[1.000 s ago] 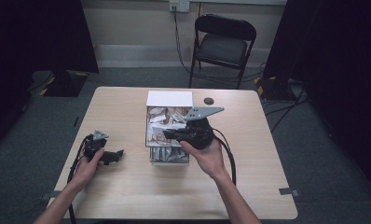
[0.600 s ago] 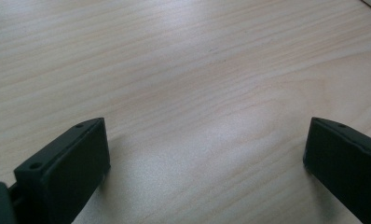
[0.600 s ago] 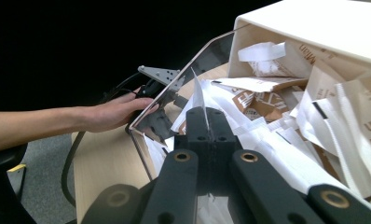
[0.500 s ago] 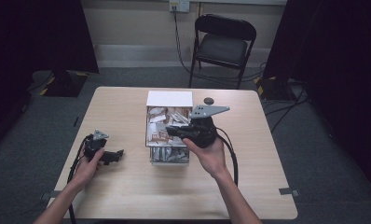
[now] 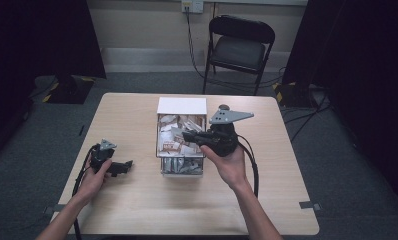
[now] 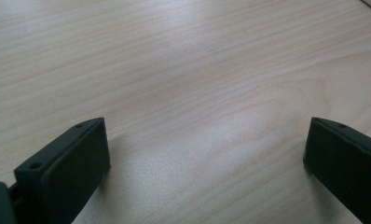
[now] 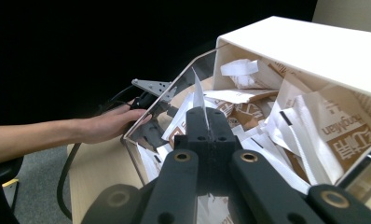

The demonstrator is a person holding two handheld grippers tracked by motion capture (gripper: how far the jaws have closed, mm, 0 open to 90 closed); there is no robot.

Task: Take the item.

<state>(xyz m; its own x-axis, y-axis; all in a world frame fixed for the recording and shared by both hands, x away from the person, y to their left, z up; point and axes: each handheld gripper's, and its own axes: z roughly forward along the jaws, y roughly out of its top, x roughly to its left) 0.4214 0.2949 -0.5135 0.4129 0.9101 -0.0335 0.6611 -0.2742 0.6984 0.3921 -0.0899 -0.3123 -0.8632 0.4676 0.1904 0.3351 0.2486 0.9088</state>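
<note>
Pinching a thin white paper sachet (image 7: 198,100) between closed black jaws, the right gripper (image 7: 206,122) hangs over the clear-walled box (image 5: 181,171) mid-table; the left gripper (image 6: 207,154) rests wide open on pale woodgrain table (image 5: 137,210).

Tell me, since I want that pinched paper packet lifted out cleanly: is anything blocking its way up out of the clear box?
Nothing visible does. The right gripper pinches a white paper packet above the heap, and the clear plastic box is open above it.
</note>
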